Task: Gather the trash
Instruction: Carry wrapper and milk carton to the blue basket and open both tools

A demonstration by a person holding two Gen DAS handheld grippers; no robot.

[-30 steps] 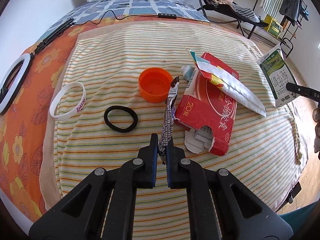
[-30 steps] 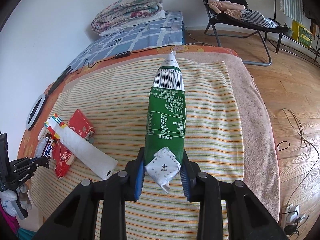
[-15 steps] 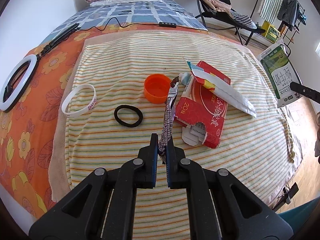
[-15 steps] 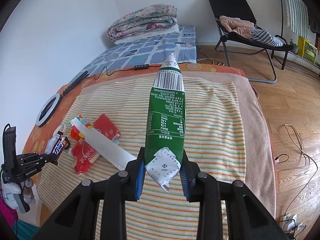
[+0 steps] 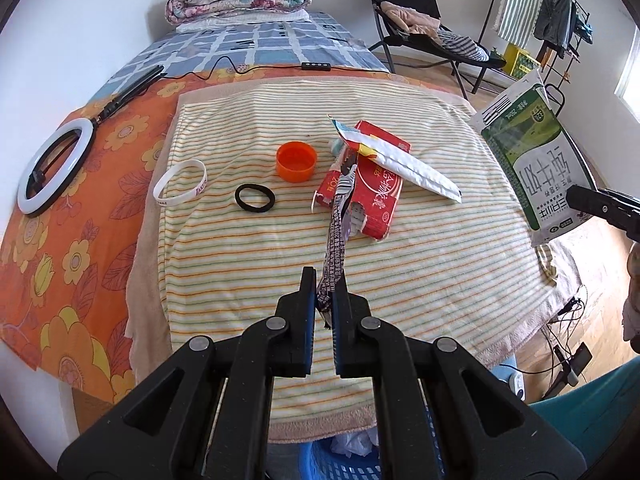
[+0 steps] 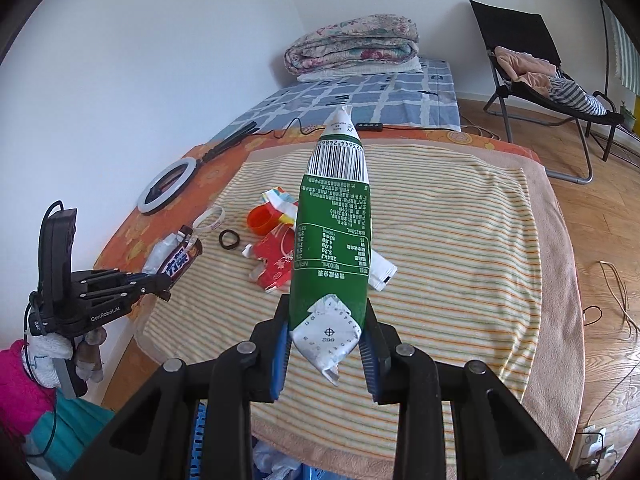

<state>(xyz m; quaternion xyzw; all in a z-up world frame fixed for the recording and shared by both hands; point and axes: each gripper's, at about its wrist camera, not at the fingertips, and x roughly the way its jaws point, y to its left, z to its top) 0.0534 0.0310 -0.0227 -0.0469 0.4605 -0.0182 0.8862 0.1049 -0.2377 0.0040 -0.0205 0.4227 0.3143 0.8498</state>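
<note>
Your left gripper [image 5: 324, 300] is closed on a thin snack wrapper [image 5: 338, 236], lifted above the striped towel [image 5: 420, 272]. Your right gripper [image 6: 325, 350] clamps a green milk carton [image 6: 334, 248], flattened and pointing up. Both are held above a blue basket [image 5: 340, 466] at the bed's edge, so I judge the drop is next. On the towel remain a torn red box [image 5: 380, 192], a white pouch [image 5: 416, 168] across it, and an orange cap [image 5: 296, 160].
</note>
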